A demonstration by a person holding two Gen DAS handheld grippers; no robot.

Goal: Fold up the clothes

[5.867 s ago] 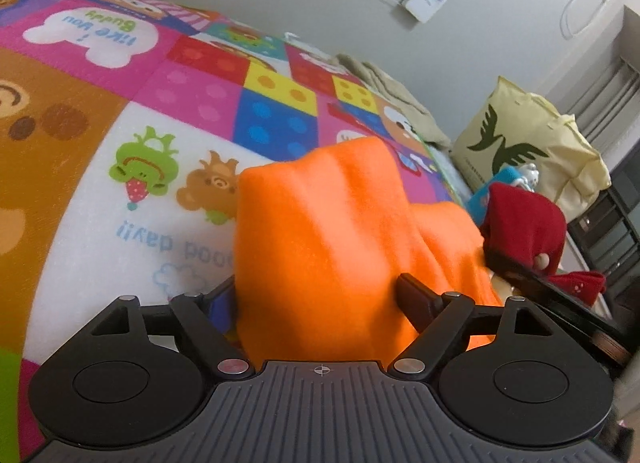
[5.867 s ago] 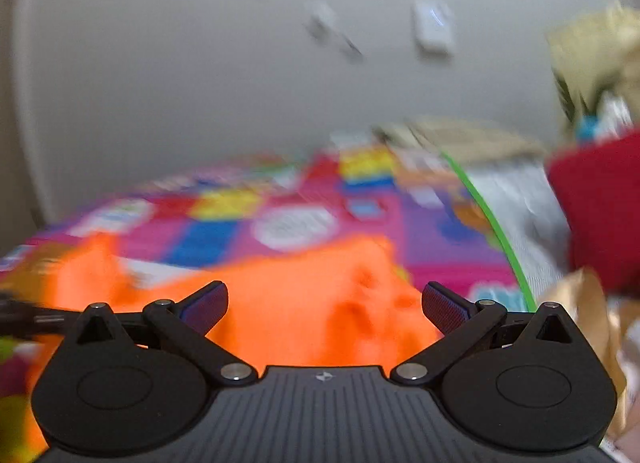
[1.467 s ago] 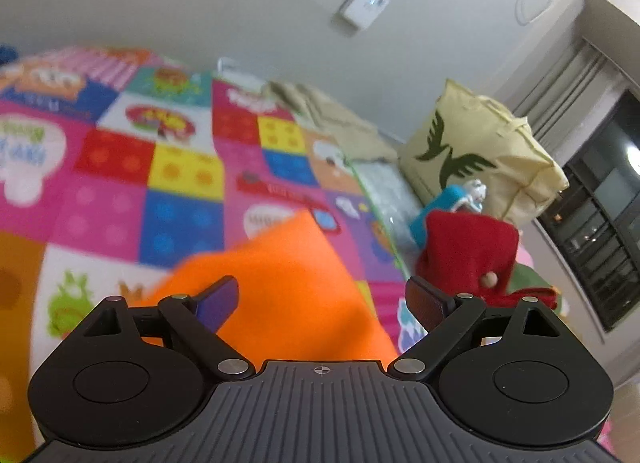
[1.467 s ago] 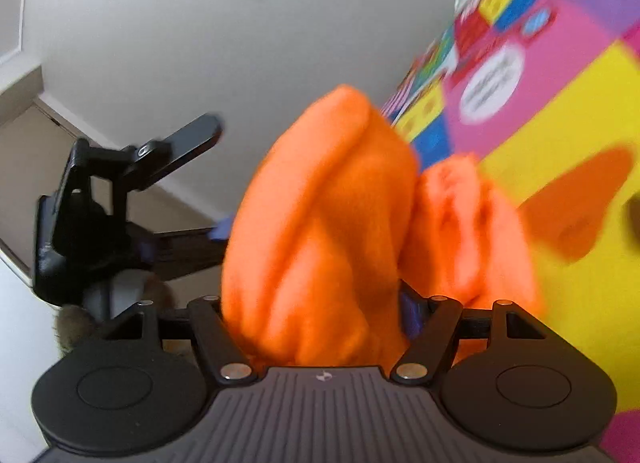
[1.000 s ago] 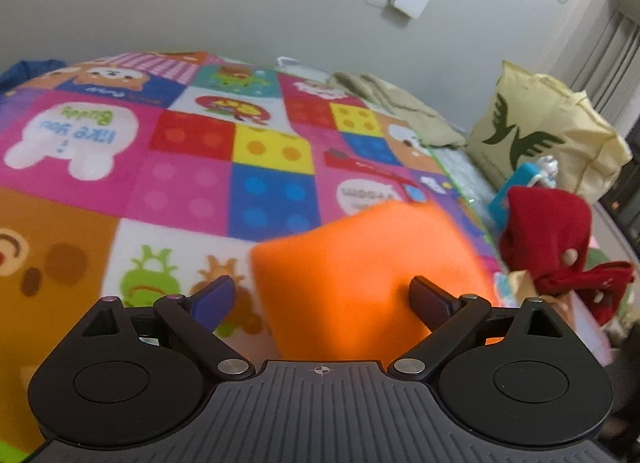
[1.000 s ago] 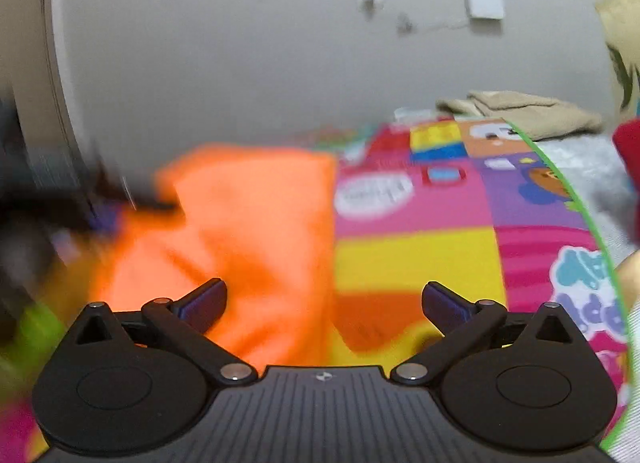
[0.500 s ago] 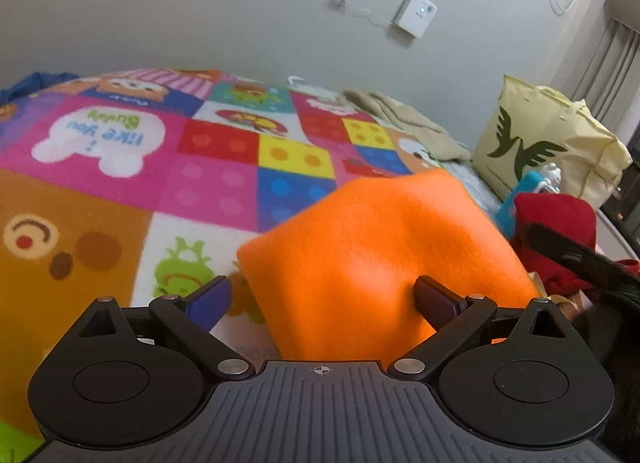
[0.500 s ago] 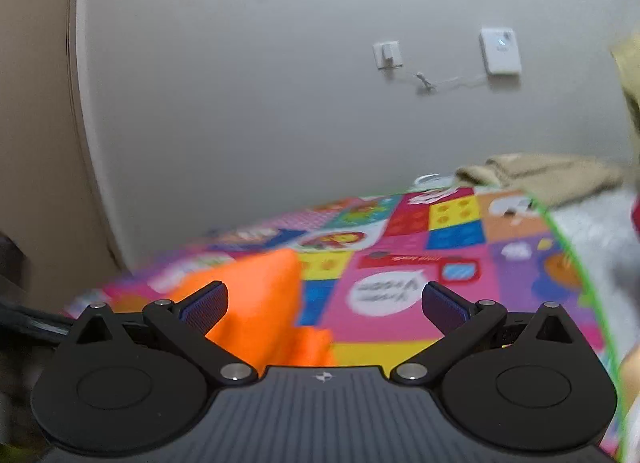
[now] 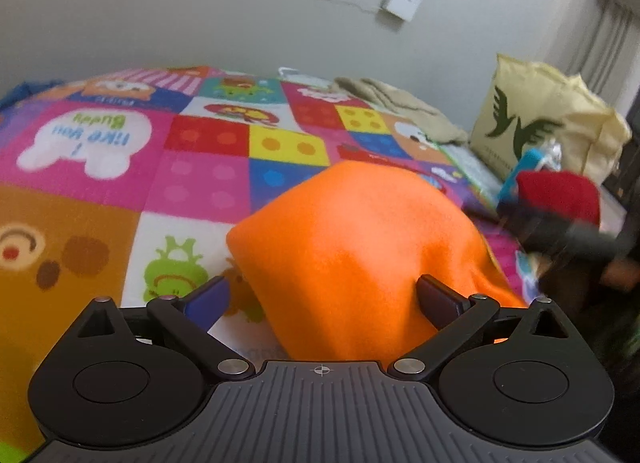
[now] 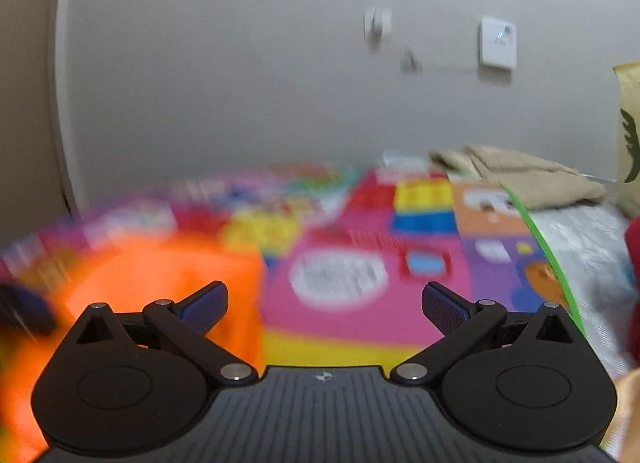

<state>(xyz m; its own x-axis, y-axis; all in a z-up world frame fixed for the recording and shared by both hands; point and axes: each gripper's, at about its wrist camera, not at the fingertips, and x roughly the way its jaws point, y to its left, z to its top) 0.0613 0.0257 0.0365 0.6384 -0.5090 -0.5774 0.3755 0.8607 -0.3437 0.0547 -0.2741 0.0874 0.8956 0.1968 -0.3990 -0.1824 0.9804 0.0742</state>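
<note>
An orange fleece garment (image 9: 352, 239) lies folded in a mound on the colourful patchwork play mat (image 9: 200, 183). My left gripper (image 9: 322, 297) hovers just in front of it. Its jaws are opening, and the near part of the garment sits between them, with the left finger (image 9: 208, 295) clear of the cloth. My right gripper (image 10: 324, 303) is open with nothing between its fingers. It hangs over the mat (image 10: 340, 323), and the orange garment (image 10: 160, 275) is blurred at its lower left.
A folded beige cloth (image 9: 400, 103) lies at the mat's far edge by the wall. To the right stand a yellow bag (image 9: 540, 123) and a red garment (image 9: 560, 195), with a blurred dark shape (image 9: 568, 231) just below. A white wall box (image 10: 496, 43) hangs above.
The right gripper let go of the bunched orange garment, opened and drew up and away. The garment settled folded on the mat. The left jaws spread wider.
</note>
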